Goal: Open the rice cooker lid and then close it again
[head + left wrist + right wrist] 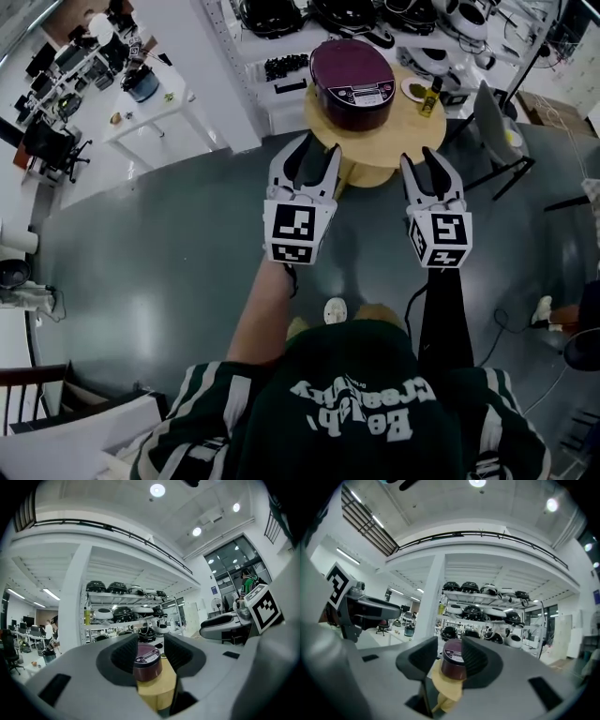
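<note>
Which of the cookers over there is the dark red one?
The rice cooker standing on the round wooden table. It is dark red with a control panel on its lid; the shelved cookers behind it are black or white.

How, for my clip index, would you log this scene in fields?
Rice cooker: maroon, lid closed, standing on round wooden table
Left gripper: open, empty, short of the cooker
Right gripper: open, empty, short of the cooker
Aim: both gripper views show the cooker ahead, between the open jaws
Task stage: lid not yet touched
</note>
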Demonstrator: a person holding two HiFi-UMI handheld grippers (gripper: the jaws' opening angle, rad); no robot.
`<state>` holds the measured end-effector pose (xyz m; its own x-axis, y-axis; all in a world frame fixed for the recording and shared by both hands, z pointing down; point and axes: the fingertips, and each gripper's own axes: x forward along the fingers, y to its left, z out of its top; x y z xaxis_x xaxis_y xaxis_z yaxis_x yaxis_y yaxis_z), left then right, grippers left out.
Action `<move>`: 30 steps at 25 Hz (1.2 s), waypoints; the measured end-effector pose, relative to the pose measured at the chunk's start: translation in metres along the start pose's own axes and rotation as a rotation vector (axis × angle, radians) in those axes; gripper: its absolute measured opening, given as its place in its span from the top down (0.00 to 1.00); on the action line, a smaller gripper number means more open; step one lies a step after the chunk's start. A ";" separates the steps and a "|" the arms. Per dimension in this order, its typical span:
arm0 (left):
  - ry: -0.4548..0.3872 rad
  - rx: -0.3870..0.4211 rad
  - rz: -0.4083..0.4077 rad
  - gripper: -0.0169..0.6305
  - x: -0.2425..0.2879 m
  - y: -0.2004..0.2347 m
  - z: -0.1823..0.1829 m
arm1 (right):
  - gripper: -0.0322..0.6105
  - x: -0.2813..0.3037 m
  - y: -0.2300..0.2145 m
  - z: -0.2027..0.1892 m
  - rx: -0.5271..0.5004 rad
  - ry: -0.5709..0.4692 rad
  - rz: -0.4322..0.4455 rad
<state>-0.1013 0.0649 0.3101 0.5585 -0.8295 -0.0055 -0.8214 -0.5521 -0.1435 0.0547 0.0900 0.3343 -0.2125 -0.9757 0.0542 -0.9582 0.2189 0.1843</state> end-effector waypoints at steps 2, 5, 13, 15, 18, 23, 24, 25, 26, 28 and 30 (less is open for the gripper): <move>0.003 -0.002 -0.013 0.72 0.008 0.005 -0.003 | 0.69 0.011 0.000 -0.001 -0.003 0.008 0.000; 0.007 0.000 -0.033 0.72 0.023 0.011 -0.004 | 0.69 0.029 -0.002 0.002 -0.006 0.006 0.002; 0.011 -0.001 -0.033 0.72 0.080 0.041 -0.015 | 0.69 0.096 -0.019 0.001 0.004 -0.004 0.026; 0.009 -0.003 -0.031 0.72 0.099 0.048 -0.017 | 0.69 0.117 -0.028 -0.002 0.011 -0.006 0.036; 0.006 0.000 -0.032 0.72 0.131 0.054 -0.023 | 0.69 0.150 -0.044 -0.009 0.017 -0.006 0.050; 0.008 -0.006 -0.035 0.72 0.196 0.071 -0.031 | 0.68 0.211 -0.072 -0.016 0.021 -0.002 0.074; 0.010 -0.006 -0.034 0.72 0.209 0.075 -0.032 | 0.68 0.223 -0.078 -0.017 0.022 -0.002 0.081; 0.010 -0.007 -0.032 0.72 0.221 0.078 -0.033 | 0.68 0.235 -0.082 -0.017 0.021 -0.002 0.087; 0.011 -0.007 -0.031 0.72 0.233 0.081 -0.034 | 0.68 0.246 -0.086 -0.017 0.021 -0.001 0.093; 0.011 -0.009 -0.027 0.72 0.254 0.088 -0.036 | 0.68 0.268 -0.094 -0.019 0.019 0.002 0.105; 0.014 -0.015 -0.020 0.72 0.273 0.094 -0.039 | 0.67 0.287 -0.102 -0.021 0.022 0.004 0.114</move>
<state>-0.0309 -0.2172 0.3338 0.5735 -0.8191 0.0115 -0.8115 -0.5699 -0.1291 0.0959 -0.2117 0.3520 -0.3194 -0.9445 0.0770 -0.9320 0.3278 0.1547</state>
